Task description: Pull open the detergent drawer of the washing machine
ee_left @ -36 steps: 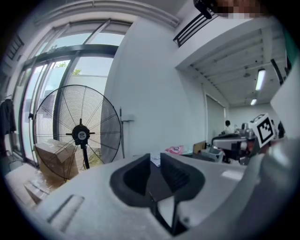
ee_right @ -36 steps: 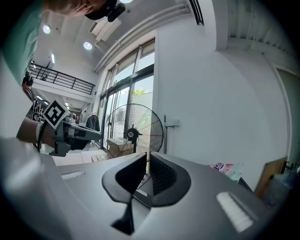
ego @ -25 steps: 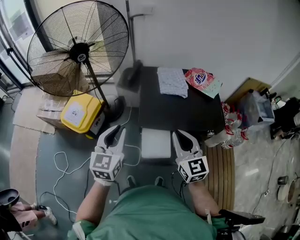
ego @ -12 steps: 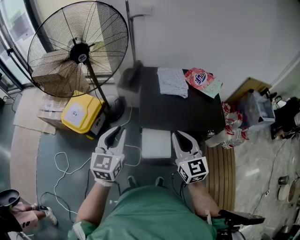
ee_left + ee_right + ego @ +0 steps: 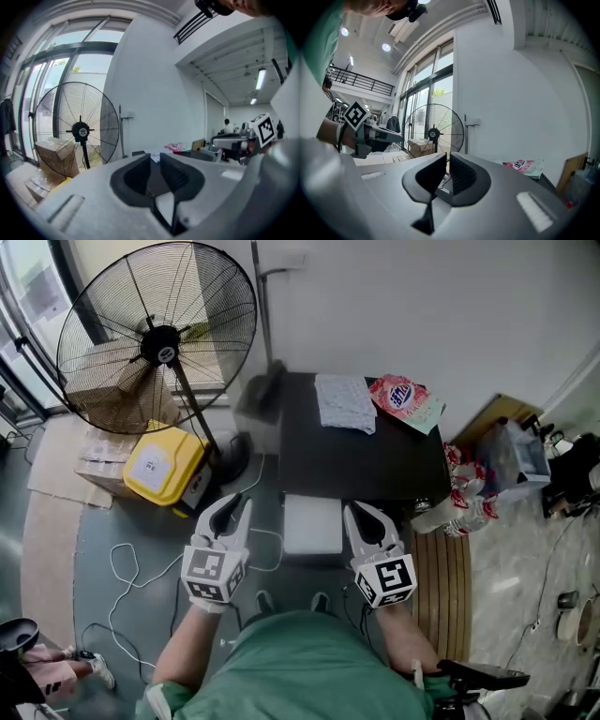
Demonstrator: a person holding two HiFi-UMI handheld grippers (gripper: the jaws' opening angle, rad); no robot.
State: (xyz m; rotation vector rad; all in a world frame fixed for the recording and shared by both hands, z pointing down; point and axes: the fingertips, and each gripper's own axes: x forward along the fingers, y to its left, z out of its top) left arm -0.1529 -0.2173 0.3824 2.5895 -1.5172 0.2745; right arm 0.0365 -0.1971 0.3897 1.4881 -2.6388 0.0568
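The black-topped washing machine [image 5: 361,460] stands in front of me in the head view. A white detergent drawer [image 5: 312,526] sticks out from its near edge, between my two grippers. My left gripper [image 5: 233,503] hovers just left of the drawer, jaws shut with nothing in them. On the drawer's right, my right gripper [image 5: 359,512] is also shut and empty. Neither touches the drawer. The left gripper view shows the left gripper [image 5: 155,159] with its pads close together, pointing over the machine's top. The right gripper [image 5: 446,159] looks the same in the right gripper view.
A folded cloth [image 5: 344,402] and a pink detergent bag [image 5: 405,401] lie on the machine's far side. A large standing fan [image 5: 155,334] and a yellow box [image 5: 161,468] are at the left. White cables [image 5: 131,568] trail on the floor. Bottles [image 5: 459,507] and a wooden mat [image 5: 445,587] are at the right.
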